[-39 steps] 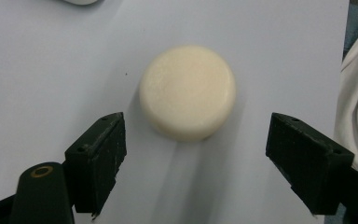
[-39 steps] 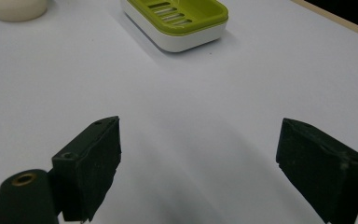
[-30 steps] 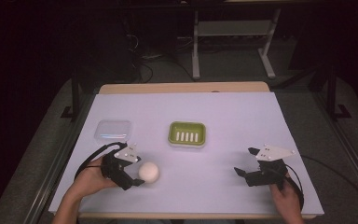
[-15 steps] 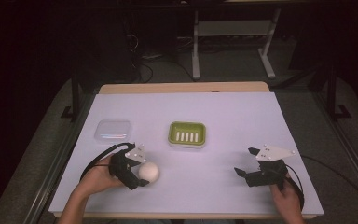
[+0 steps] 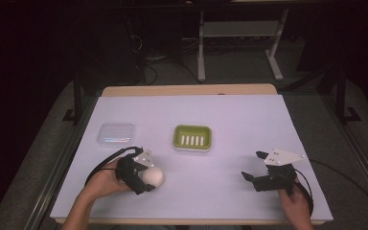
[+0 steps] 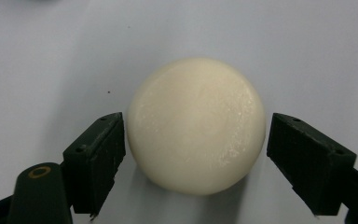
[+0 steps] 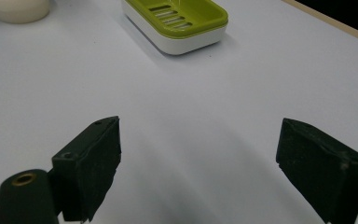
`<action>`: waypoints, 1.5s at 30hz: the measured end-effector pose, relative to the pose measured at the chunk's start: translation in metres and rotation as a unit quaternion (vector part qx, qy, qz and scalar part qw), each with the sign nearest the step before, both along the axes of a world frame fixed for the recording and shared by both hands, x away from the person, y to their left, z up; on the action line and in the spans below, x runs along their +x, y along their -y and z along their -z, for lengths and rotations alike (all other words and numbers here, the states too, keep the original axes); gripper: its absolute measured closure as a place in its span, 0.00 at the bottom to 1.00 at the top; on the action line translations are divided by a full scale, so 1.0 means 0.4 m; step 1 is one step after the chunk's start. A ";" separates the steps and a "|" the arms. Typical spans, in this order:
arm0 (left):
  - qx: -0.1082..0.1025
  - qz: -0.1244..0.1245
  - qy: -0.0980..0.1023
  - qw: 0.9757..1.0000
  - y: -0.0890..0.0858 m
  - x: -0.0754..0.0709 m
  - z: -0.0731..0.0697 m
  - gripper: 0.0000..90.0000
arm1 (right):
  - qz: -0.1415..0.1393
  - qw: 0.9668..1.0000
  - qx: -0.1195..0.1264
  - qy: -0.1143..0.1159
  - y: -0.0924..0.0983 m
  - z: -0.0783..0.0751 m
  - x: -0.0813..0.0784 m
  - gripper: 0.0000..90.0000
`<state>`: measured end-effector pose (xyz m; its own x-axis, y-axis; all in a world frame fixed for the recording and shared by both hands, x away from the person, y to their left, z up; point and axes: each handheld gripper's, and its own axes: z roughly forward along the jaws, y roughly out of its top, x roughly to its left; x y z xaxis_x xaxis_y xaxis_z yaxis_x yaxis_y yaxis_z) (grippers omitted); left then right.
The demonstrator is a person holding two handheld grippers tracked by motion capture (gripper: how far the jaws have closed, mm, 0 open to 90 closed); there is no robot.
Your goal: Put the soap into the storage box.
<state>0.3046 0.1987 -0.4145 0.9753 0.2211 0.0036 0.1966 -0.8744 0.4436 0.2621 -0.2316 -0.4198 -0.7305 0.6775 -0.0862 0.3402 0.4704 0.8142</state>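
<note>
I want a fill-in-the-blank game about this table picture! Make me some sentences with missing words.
1. The round cream-white soap bar sits between the jaws of the ____ gripper.
2. The slotted soap dish is coloured ____.
3. The right gripper has its jaws ____, with nothing between them.
4. The clear plastic lid lies to the ____ of the dish in the high view.

Missing words: left; green; open; left

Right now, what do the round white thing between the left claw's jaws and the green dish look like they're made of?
Round white bar: likely soap; waxy matte cream surface, faint speckling, softly rounded edges. It could be another wax-like solid. The left claw straddles it, jaws still open.

Green dish: looks like moulded plastic; glossy lime slotted tray sitting in a white base, smooth uniform rims.
</note>
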 end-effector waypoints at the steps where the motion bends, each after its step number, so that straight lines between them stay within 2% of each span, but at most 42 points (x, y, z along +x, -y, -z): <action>1: 0.003 0.002 0.003 1.000 0.004 0.001 0.003 0.22 | 0.001 1.000 0.002 -0.002 -0.001 -0.001 -0.001 0.15; 11: 0.004 0.003 -0.001 1.000 0.019 0.010 0.019 0.26 | 0.000 1.000 0.005 0.000 0.001 -0.003 -0.003 0.15; 14: 0.010 0.005 -0.004 1.000 0.021 0.013 0.021 0.27 | -0.001 1.000 0.004 0.000 0.001 -0.004 -0.004 0.15; 20: 0.008 -0.005 -0.004 1.000 0.022 0.012 0.021 0.27 | 0.000 1.000 0.006 0.001 0.000 -0.005 -0.004 0.15; 23: 0.006 -0.003 0.000 1.000 0.024 0.013 0.020 0.27 | 0.000 1.000 0.007 0.000 0.000 -0.004 -0.004 0.15; 24: 0.001 -0.004 -0.004 1.000 0.025 0.014 0.019 0.27 | -0.001 1.000 0.008 0.000 0.001 -0.004 -0.002 0.15; 28: -0.011 -0.005 -0.007 1.000 0.024 0.017 0.011 0.27 | -0.001 1.000 0.011 0.002 0.004 -0.003 -0.001 0.15; 33: -0.030 -0.006 0.000 1.000 0.031 0.023 -0.016 0.27 | -0.001 1.000 0.016 -0.001 0.006 -0.001 0.004 0.15; 36: -0.034 -0.007 -0.003 0.999 0.036 0.028 -0.021 0.27 | -0.002 1.000 0.019 -0.001 0.006 0.000 0.008 0.15; 40: -0.027 0.001 0.000 1.000 0.045 0.035 -0.029 0.27 | -0.002 1.000 0.021 -0.001 0.007 0.000 0.011 0.15; 44: -0.034 0.005 -0.001 0.999 0.067 0.047 -0.048 0.27 | -0.002 1.000 0.025 -0.004 0.009 0.001 0.013 0.15; 45: -0.028 0.007 0.000 1.000 0.071 0.051 -0.053 0.27 | -0.001 1.000 0.027 -0.004 0.010 0.001 0.013 0.15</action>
